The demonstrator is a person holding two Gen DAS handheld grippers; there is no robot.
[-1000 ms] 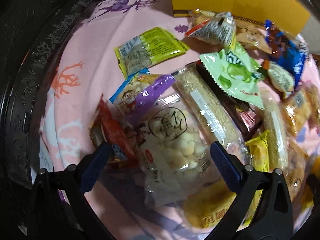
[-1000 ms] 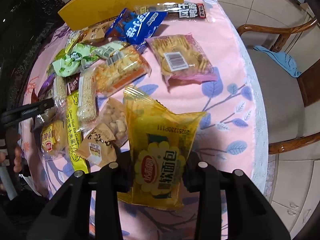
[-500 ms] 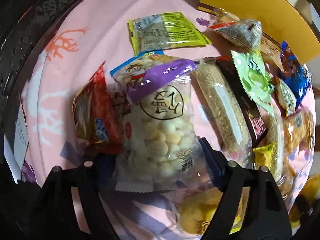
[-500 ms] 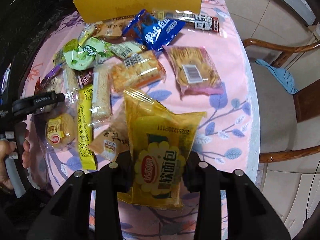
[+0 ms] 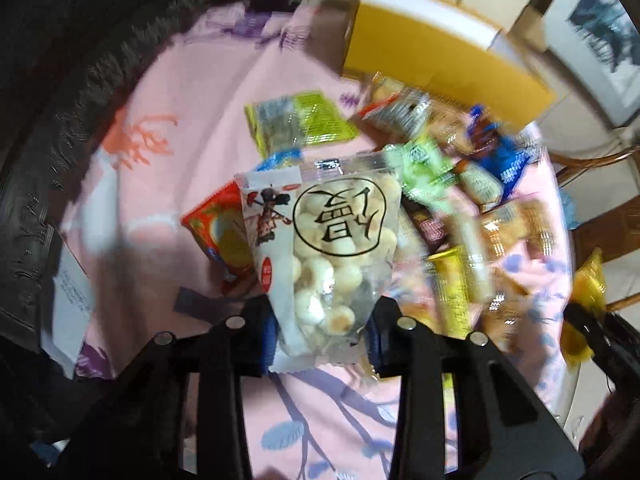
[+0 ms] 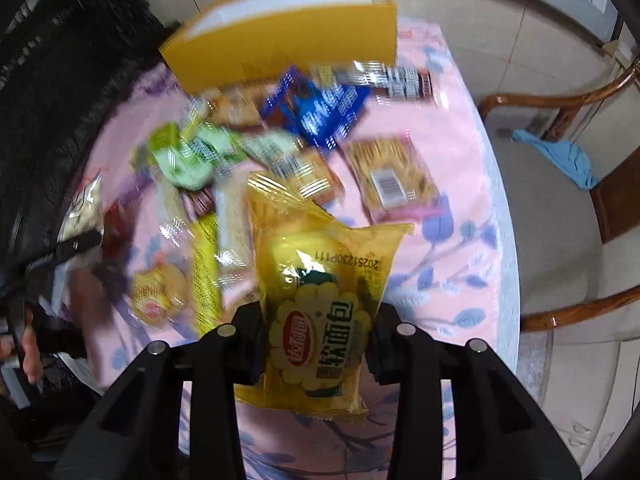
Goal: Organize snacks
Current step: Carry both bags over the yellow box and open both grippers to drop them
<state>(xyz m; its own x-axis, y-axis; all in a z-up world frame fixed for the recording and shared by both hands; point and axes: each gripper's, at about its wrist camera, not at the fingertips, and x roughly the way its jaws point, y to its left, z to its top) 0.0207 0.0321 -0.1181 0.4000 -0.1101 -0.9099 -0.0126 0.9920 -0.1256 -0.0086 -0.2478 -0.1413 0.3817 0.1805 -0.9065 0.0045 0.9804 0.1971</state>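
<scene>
My left gripper (image 5: 320, 332) is shut on a clear bag of small round biscuits (image 5: 332, 256) and holds it above the pink tablecloth (image 5: 192, 92). My right gripper (image 6: 316, 344) is shut on a yellow soft-bread packet (image 6: 320, 280), also held above the table. A pile of snack packets lies on the cloth: a green packet (image 6: 188, 160), a blue packet (image 6: 324, 112), a barcode packet (image 6: 392, 184). A yellow open box (image 6: 288, 32) stands at the far edge; it also shows in the left wrist view (image 5: 436, 52).
A red packet (image 5: 220, 232) and a yellow-green packet (image 5: 300, 120) lie on the left of the cloth. A wooden chair (image 6: 560, 208) with a blue cloth (image 6: 560, 156) stands right of the table. A dark carved cabinet (image 5: 60, 80) runs along the left.
My left gripper closed on the biscuit bag and lifted it off the pile. My right gripper rose and pulled back, still holding the yellow bread packet.
</scene>
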